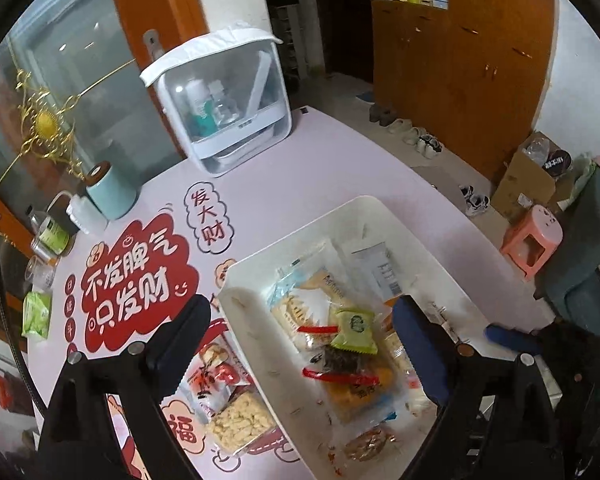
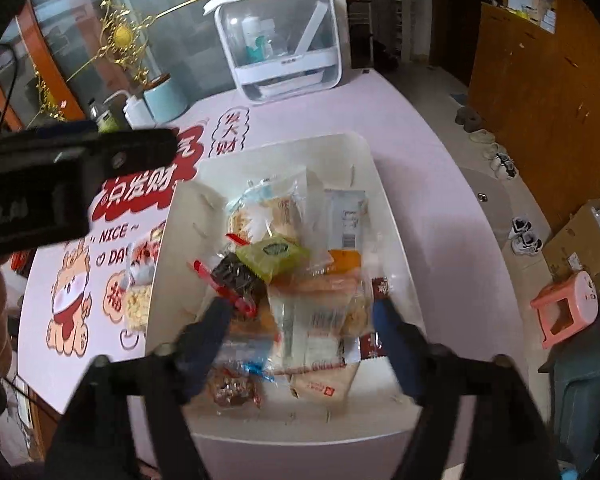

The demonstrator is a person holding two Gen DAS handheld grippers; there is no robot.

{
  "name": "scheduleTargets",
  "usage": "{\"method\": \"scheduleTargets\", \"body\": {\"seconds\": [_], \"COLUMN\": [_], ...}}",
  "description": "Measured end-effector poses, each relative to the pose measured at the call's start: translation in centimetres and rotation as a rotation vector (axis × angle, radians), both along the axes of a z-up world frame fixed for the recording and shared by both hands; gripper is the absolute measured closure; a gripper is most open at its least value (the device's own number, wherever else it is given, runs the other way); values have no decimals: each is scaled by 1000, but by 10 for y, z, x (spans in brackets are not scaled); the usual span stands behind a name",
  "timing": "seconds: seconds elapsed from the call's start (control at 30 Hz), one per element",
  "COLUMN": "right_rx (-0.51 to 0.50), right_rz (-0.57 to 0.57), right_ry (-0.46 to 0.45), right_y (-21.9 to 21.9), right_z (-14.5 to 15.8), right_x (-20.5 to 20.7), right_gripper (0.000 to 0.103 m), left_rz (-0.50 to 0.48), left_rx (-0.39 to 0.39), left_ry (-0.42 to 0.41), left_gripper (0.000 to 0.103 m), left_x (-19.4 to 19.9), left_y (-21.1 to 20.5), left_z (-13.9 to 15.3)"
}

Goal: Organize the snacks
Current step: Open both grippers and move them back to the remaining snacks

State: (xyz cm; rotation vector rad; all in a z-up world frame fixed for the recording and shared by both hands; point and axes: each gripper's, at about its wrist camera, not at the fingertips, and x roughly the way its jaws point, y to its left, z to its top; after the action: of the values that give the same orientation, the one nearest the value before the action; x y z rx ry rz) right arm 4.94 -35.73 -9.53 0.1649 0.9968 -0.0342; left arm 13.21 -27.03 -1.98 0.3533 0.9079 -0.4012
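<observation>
A white bin [image 1: 260,256] on the pink table holds several snack packets: a green one [image 1: 356,330] on top, a dark one [image 1: 340,360], pale crackers [image 1: 296,308] and an orange one [image 1: 352,396]. My left gripper [image 1: 300,304] hangs open above them, gripping nothing. A packet of yellow puffed snack [image 1: 240,424] and a red-and-white packet [image 1: 216,376] lie on the table left of the bin. In the right wrist view my right gripper [image 2: 302,308] stands open over the bin [image 2: 284,144], above a clear-wrapped packet [image 2: 316,312], near the green packet [image 2: 274,254].
At the table's back stand a white-and-clear storage box [image 1: 220,100] with bottles, a teal canister [image 1: 112,196] and a white squeeze bottle [image 1: 86,212]. A green pack [image 1: 36,316] lies at the left edge. On the floor to the right: pink stool [image 1: 534,240], cardboard box, shoes.
</observation>
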Motion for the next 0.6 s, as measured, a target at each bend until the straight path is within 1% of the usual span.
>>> {"method": "scheduleTargets", "body": {"seconds": [0.2,0.37,0.6], "right_rx": [15,7,21], "right_rz": [-30,-10,24], "right_ry": [-3,8,33], "right_y": [2,17,46], "right_z": [3,3,3], "right_x": [2,2,2], "right_gripper": [23,23,23], "left_rz": [40,67,103], "left_rx": [-14,-25,-25], "left_ry": [0,8,3], "left_gripper": [11,11,11], "left_x": [-4,-11,-21], "left_y": [25,48,82], "left_z": [3,4,6]}}
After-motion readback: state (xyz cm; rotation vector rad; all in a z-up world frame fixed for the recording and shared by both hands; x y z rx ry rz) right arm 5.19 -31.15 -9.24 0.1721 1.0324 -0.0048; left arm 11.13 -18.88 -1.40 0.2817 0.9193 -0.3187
